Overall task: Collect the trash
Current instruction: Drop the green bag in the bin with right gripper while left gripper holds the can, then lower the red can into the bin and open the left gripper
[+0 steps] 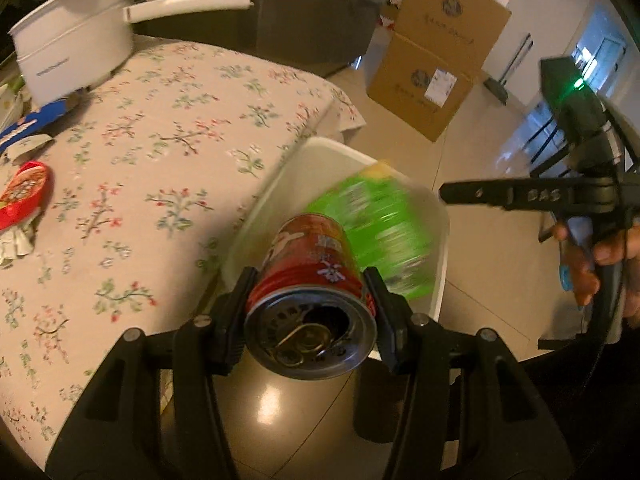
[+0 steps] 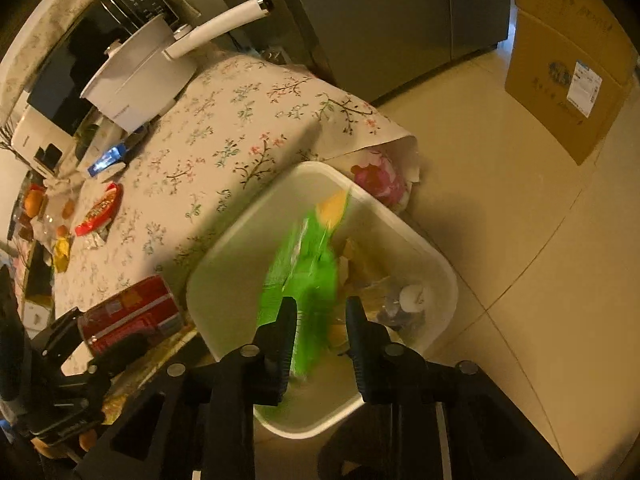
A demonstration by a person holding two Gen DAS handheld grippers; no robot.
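The left gripper [image 1: 310, 312] is closing its fingers [image 1: 240, 300] on one red can [image 1: 316, 268], which is lying sideways between them with its opened top facing the camera. The can is hanging just beyond the table edge, near the rim of the white bin [image 1: 442, 280].

The right gripper [image 2: 320, 320] is standing with its fingers [image 2: 286, 320] apart and holding nothing. One green wrapper [image 2: 304, 272] is appearing blurred between and beyond them, over the opening of the bin [image 2: 224, 264]; I judge it is dropping in, but I cannot tell if it is touching a finger.

Inside the bin, at about 3 o'clock from the right gripper, some paper scraps and one small white round thing are already lying, so part of the collecting looks done. The can seems to be the next piece to go in.

On the table [image 1: 180, 128], at 9 o'clock in the left view, one red snack packet [image 1: 24, 196] and some torn paper pieces [image 1: 28, 146] are remaining, so more trips are probably needed. One white pot [image 1: 76, 44] with a long handle is standing at 11 o'clock; it does not look like trash. Two cardboard boxes [image 1: 436, 76] are stacked on the floor at 1 o'clock.
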